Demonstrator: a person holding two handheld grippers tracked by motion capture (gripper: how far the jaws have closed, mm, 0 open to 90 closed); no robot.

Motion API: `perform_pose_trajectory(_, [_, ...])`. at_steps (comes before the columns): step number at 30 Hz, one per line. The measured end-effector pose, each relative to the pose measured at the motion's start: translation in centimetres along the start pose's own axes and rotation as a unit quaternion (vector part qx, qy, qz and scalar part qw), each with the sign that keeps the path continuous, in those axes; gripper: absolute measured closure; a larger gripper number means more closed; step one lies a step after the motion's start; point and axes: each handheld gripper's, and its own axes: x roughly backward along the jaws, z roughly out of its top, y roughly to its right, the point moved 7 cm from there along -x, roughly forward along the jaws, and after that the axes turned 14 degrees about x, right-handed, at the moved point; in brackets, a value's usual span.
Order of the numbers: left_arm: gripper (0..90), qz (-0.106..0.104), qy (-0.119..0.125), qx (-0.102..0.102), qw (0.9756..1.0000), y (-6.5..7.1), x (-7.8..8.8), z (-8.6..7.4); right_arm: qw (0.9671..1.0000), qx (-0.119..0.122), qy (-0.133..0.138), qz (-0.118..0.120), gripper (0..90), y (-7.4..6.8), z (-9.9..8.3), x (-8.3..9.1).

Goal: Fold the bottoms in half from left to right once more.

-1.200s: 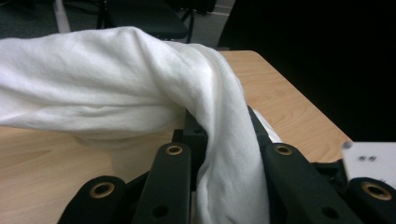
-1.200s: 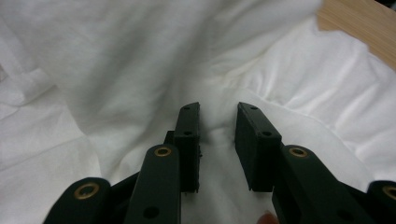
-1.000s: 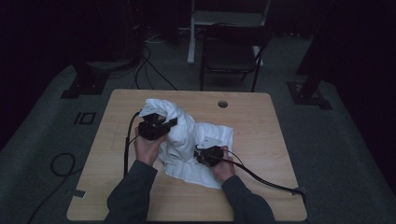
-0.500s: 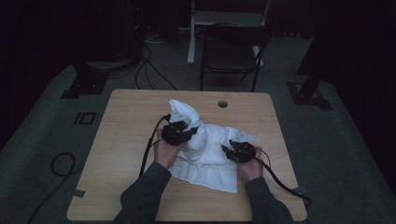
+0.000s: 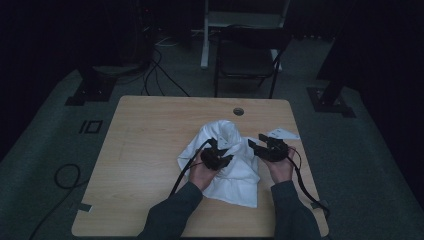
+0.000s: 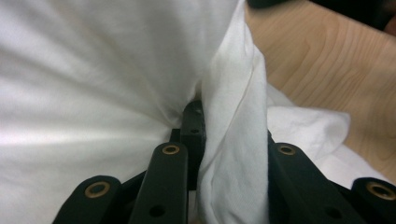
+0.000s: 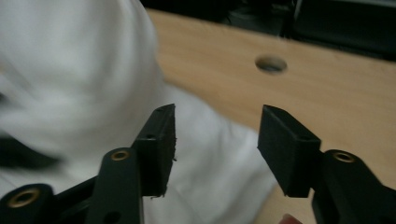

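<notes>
With the left hand-held gripper (image 5: 218, 156) clamped on a cloth (image 5: 235, 170) fold mid-surface (image 5: 150, 130) and the right hand-held gripper (image 5: 264, 146), just opened, empty, the one-sided pull may drag the cloth askew.

White cloth (image 5: 225, 160), crumpled and partly folded, lying on the right half of the tabletop, toward the near edge. Rising into a rumpled peak at its far end, spreading flatter toward the near right corner. One fold (image 6: 233, 140) standing up, drawn into a narrow vertical ridge, creases fanning out to its left.
</notes>
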Motion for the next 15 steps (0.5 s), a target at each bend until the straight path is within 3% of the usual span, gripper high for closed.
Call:
perform_pose_trajectory(5, [76.2, 0.003, -0.002, -0.012, 0.9999, 0.5, -0.9, -0.4, 0.9989, 0.000, 0.036, 0.031, 38.2, -1.0, 1.9, 0.7])
perform_pose_trajectory(6, [76.2, 0.004, -0.001, -0.010, 0.9999, 0.5, -0.9, -0.5, 0.9972, 0.004, 0.056, 0.049, 35.8, -1.7, 2.8, 1.0])
perform_pose_trajectory(9, [76.2, 0.003, 0.000, -0.009, 1.0000, 0.4, -1.0, -0.6, 0.9958, 0.006, 0.067, 0.062, 34.1, -2.4, 3.5, 1.1])
perform_pose_trajectory(12, [76.0, 0.006, 0.000, -0.016, 0.9999, 0.7, -1.2, -0.8, 0.9958, 0.012, 0.063, 0.066, 34.0, -2.7, 4.0, 0.6])
perform_pose_trajectory(15, [74.6, 0.005, 0.004, -0.010, 0.9999, 0.8, -1.1, -0.8, 0.9979, 0.008, 0.015, 0.062, 42.1, -2.7, 3.3, -1.2])
